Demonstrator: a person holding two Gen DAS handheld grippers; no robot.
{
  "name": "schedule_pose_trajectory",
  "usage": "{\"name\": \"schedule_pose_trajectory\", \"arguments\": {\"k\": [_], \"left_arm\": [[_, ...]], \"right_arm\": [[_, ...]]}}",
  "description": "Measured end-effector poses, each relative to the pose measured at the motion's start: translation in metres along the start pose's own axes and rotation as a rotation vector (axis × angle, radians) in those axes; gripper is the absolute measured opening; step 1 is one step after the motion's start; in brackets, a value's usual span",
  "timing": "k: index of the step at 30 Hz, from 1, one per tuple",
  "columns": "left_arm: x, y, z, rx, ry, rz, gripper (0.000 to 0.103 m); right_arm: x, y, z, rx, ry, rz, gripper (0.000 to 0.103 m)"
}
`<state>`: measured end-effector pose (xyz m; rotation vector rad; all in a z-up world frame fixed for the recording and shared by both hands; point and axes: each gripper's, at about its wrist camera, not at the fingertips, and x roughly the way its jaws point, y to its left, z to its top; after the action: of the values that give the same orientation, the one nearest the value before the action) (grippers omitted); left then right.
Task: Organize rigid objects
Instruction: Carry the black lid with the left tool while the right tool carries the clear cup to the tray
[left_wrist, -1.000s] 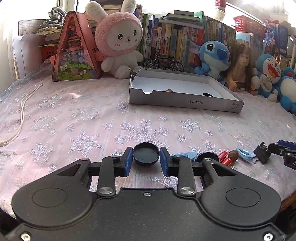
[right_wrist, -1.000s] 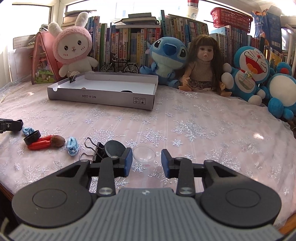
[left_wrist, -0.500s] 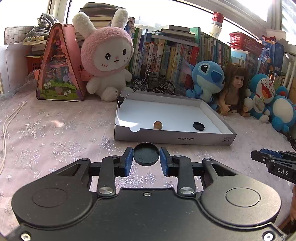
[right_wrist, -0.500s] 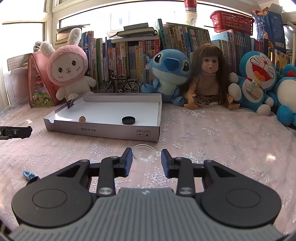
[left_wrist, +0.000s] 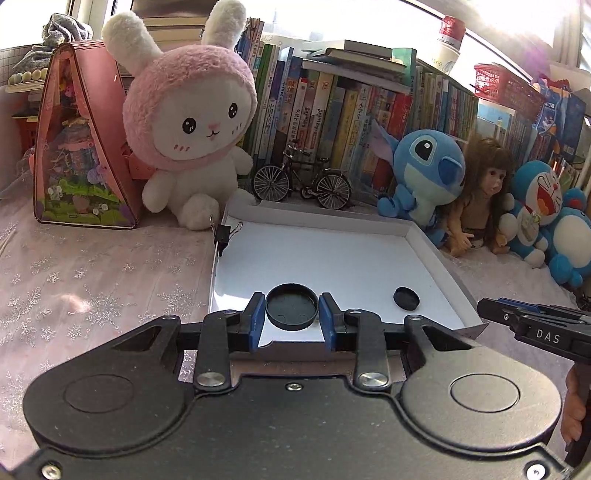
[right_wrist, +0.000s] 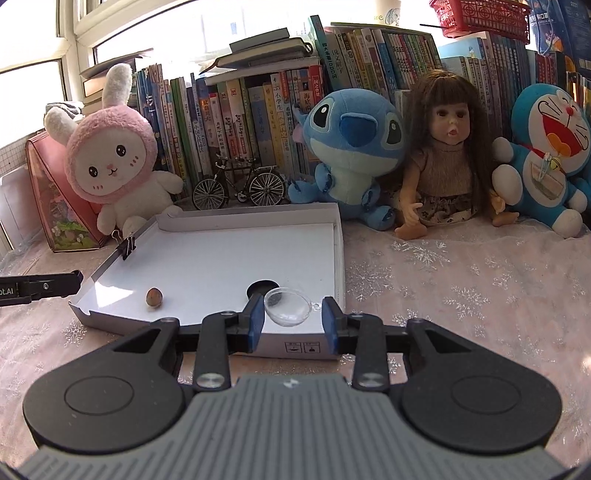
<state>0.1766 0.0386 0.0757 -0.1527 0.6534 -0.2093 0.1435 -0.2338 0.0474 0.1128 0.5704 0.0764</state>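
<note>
I am at the carrying step, with both loads over the near edge of the white cardboard tray (left_wrist: 439, 258), so what is left is the drop. My left gripper (left_wrist: 291, 319) has its jaws drawn in narrow on a black cap (left_wrist: 291, 306), held by its rim, hollow side up. My right gripper (right_wrist: 293, 317) has its jaws a little wider on a clear plastic dish (right_wrist: 288, 305), shallow and round, with a tiny tab at its edge.

Already lying in the tray are a small black disc (left_wrist: 405, 297) and a brown nut (right_wrist: 154, 297), and a black binder clip (left_wrist: 222, 233) grips its left wall.

Next I would push each load further in over bare white floor, lower it close and then spread the jaws. The cap is matte, hard plastic and should land flat. The dish looks thin, glossy and slick, so it may skid on the smooth card. The bench wears a pink snowflake cloth (right_wrist: 461, 295).
</note>
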Motion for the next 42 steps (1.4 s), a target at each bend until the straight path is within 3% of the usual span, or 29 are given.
{"name": "schedule_pose_trajectory", "arguments": {"k": [3,7,17,28,42], "left_arm": [[0.024,0.005,0.015,-0.043,0.060,-0.029,0.029],[0.053,0.004,0.025,-0.042,0.119,-0.004,0.029],[0.082,-0.004,0.011,-0.021,0.181,0.020,0.030],[0.097,-0.004,0.001,-0.039,0.208,0.020,0.030],[0.118,-0.021,0.007,-0.002,0.172,0.055,0.030]], "right_arm": [[0.021,-0.001,0.013,0.029,0.046,-0.006,0.039],[0.045,-0.003,0.026,0.068,0.098,-0.029,0.039],[0.081,-0.008,0.028,0.138,0.179,-0.044,0.039],[0.096,-0.005,0.027,0.143,0.197,-0.063,0.040],[0.102,-0.005,0.027,0.145,0.201,-0.066,0.040]]}}
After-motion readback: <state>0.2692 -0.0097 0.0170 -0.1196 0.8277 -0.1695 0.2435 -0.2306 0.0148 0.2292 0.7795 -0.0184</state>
